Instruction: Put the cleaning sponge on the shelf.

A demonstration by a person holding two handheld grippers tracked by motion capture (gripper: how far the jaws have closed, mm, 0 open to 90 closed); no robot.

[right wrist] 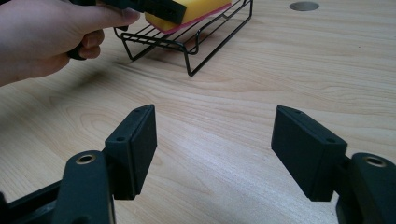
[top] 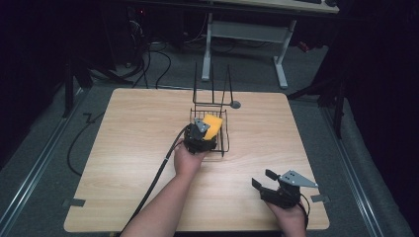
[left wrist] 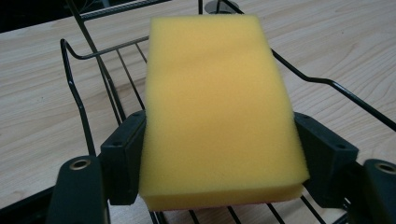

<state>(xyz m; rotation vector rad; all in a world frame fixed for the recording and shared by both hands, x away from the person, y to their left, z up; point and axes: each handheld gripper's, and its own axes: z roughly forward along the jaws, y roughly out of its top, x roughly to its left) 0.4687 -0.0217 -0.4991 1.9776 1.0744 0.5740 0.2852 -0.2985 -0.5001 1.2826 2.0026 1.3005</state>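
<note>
Item: yellow sponge (left wrist: 219,112), clamped across its width in my left hand-held gripper (top: 201,134), over the wire rack (top: 225,129) mid-counter (top: 123,148). Right hand-held gripper (top: 264,179): jaws apart, empty, near counter edge. Handling: lower sponge flat onto the wires before unclamping.

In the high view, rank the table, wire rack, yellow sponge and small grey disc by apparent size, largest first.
1. Table
2. Wire rack, counting its tall upright wires
3. Yellow sponge, partly covered by the left tool
4. Grey disc
</note>
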